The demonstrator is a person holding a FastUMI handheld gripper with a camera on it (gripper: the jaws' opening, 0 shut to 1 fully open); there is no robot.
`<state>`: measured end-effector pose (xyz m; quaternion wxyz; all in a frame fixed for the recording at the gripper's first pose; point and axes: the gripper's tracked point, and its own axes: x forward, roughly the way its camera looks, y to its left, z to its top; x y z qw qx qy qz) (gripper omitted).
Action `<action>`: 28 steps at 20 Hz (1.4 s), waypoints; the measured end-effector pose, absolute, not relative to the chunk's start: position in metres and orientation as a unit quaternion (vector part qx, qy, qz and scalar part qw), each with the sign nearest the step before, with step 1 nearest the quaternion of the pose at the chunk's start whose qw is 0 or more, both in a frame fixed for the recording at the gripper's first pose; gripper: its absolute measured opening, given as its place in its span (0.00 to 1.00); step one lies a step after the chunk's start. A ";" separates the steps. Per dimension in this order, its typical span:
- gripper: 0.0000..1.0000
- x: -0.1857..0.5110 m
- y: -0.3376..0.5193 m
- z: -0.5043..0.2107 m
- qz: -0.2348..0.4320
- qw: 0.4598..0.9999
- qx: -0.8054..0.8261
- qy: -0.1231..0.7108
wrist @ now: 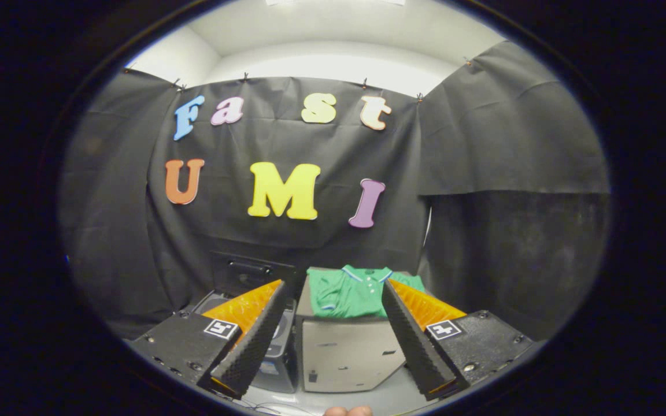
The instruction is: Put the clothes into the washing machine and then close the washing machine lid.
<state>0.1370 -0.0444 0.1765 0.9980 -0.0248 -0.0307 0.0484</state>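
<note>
A green polo shirt (351, 293) lies folded on top of a pale grey box (344, 353), beyond my fingers and between them. To the left of the box stands a small dark washing machine (278, 341) with its lid (252, 273) raised against the booth wall; my left finger hides much of its opening. My gripper (333, 294) is open, fingers spread wide, with nothing between them, still short of the shirt.
Black cloth walls close the booth behind and on both sides. The box and machine stand on a light floor (367, 398). A person's fingertips (347, 411) show just under the gripper.
</note>
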 end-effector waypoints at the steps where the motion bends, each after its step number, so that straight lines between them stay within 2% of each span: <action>1: 1.00 0.155 -0.053 0.194 0.044 0.998 -0.031 -0.032; 7: 1.00 0.288 -0.073 0.230 0.046 0.998 -0.052 0.008; 11: 1.00 0.364 -0.072 0.204 0.060 0.995 -0.043 0.067; 16: 1.00 0.444 -0.080 0.136 0.058 0.985 -0.029 0.158; 22: 1.00 0.484 -0.104 0.055 0.040 0.965 -0.050 0.253; 28: 1.00 0.488 -0.106 0.016 0.050 0.949 -0.027 0.310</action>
